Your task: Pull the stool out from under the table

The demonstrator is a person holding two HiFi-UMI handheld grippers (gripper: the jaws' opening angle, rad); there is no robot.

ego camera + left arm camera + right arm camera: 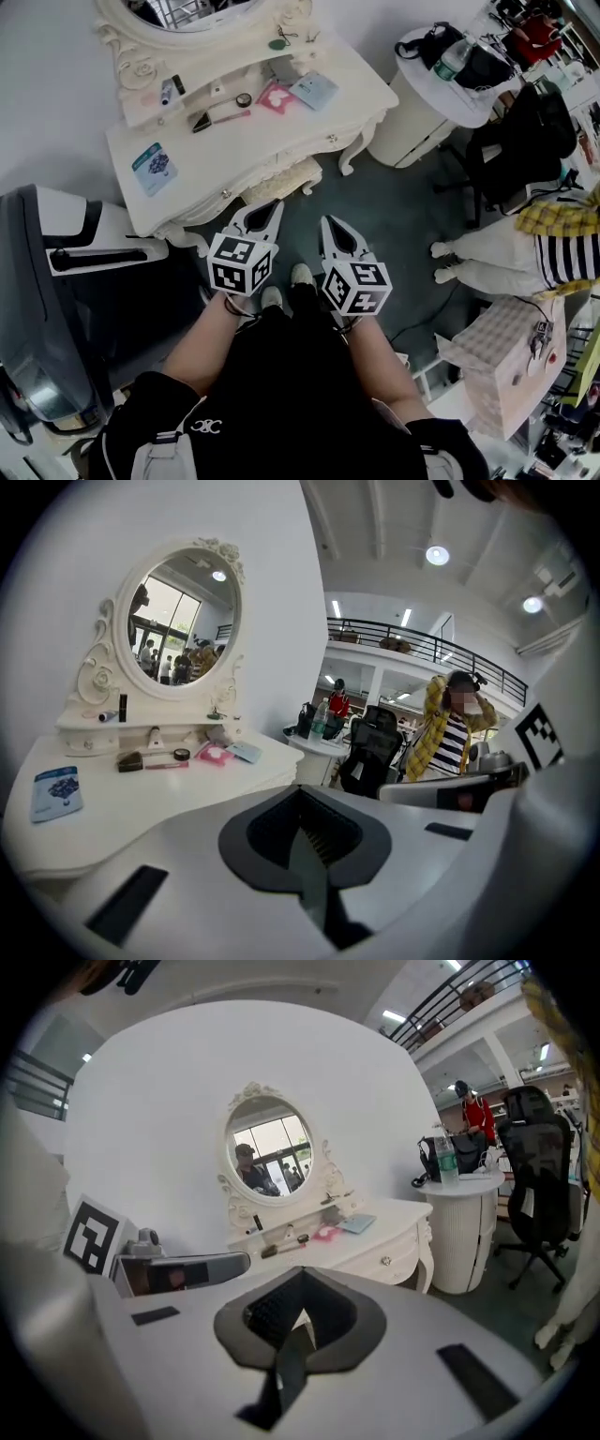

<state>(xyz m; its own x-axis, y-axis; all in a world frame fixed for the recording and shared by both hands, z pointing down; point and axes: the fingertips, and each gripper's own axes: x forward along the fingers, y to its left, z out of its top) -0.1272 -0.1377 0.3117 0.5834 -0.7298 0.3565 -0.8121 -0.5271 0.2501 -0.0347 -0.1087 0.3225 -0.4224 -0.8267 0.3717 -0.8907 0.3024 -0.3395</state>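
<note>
White dressing table [220,155] has the cream stool [284,177] tucked under its front edge; just before it hover the left gripper [272,205] and right gripper [329,224], both with jaws pressed together, empty.

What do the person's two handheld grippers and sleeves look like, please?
Both the left gripper and right gripper are white with dark grey tapered jaws, each carrying a cube of black-and-white square markers. The person wears black short sleeves.

One dressing table [281,131], one oval mirror [178,621], one stool [281,176], one round side table [417,117], one office chair [525,141], one water bottle [452,58]
</note>
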